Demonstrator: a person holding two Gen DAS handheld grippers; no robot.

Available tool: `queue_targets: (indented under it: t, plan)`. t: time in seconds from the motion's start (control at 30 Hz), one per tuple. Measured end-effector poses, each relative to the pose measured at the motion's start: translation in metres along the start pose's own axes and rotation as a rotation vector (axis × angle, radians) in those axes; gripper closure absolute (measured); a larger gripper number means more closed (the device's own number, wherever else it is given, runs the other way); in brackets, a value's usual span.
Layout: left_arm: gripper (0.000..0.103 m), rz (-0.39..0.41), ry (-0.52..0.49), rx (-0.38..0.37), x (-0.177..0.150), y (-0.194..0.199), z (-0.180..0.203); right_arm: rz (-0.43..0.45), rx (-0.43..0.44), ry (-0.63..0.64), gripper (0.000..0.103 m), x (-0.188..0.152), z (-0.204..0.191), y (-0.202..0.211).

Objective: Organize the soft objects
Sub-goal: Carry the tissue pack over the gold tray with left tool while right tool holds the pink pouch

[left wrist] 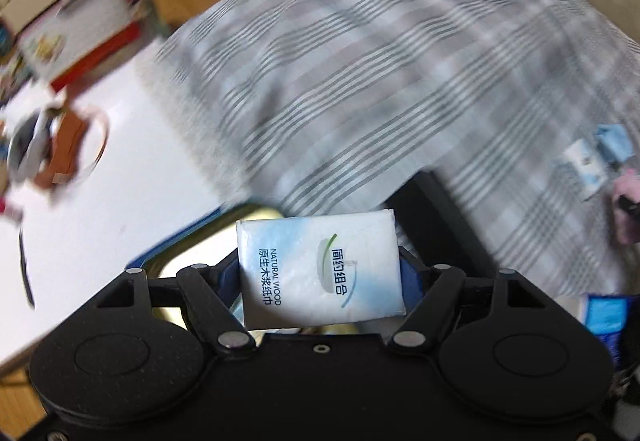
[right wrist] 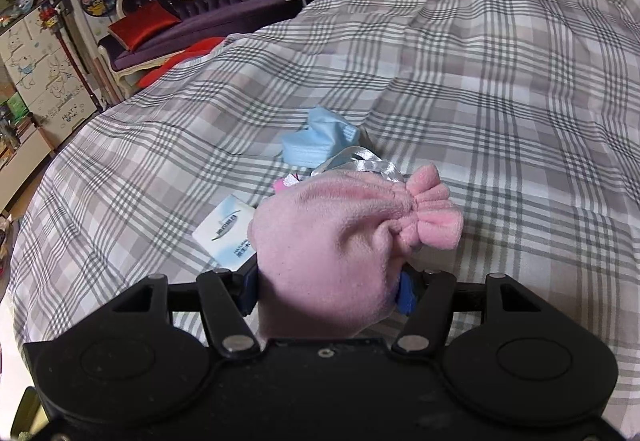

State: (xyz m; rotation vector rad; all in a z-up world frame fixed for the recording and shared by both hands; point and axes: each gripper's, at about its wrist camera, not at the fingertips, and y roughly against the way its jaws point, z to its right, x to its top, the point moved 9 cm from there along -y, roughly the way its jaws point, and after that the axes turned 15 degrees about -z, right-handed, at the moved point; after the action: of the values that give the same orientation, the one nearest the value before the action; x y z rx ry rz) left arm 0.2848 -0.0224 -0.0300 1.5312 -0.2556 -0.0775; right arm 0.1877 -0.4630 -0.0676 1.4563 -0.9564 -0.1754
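A bed covered by one grey-and-white plaid quilt (right wrist: 480,89) fills most of both views, with a purple sofa (right wrist: 208,13) carrying one red cushion (right wrist: 142,23) behind it in the right wrist view, and a white table (left wrist: 120,145) beside the quilt in the left wrist view. The left hand-held gripper (left wrist: 320,273) pinches one white tissue pack (left wrist: 320,269) printed "NATURAL WOOD", its blue pads pressed against the pack's two short sides, and holds it above a metal-rimmed container that is mostly hidden. The right hand-held gripper (right wrist: 328,289) is clamped on one pink plush pouch (right wrist: 336,241), whose gathered, ruffled neck points away from the camera over the quilt. Three loose things lie on the quilt just beyond the pouch: one second tissue pack (right wrist: 224,237) just left of it, one crumpled light-blue face mask (right wrist: 316,141) farther off, and one silvery ribbon (right wrist: 360,161) between mask and pouch. A small pink item partly hidden behind the pouch cannot be identified. In the left wrist view the mask (left wrist: 612,145) and the second pack (left wrist: 584,165) show blurred at the right edge, and one red-edged box (left wrist: 80,33) stands past the table's far end.
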Motion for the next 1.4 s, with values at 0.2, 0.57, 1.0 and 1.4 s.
queue_targets:
  t: [0.2, 0.57, 1.0, 1.4]
  plan:
    - [0.033, -0.013, 0.093, 0.026, -0.027, -0.032, -0.053, 0.04, -0.03, 0.004, 0.04, 0.002, 0.0, 0.002]
    - [0.033, -0.063, 0.116, -0.07, -0.063, -0.06, -0.066, 0.097, -0.021, 0.137, 0.04, -0.029, -0.034, 0.082]
    - [0.033, -0.087, 0.105, -0.074, -0.076, -0.08, -0.071, -0.013, -0.058, 0.376, 0.04, -0.111, -0.032, 0.145]
    - [0.033, -0.077, 0.096, -0.07, -0.074, -0.079, -0.067, -0.303, -0.109, 0.48, 0.04, -0.177, -0.019, 0.146]
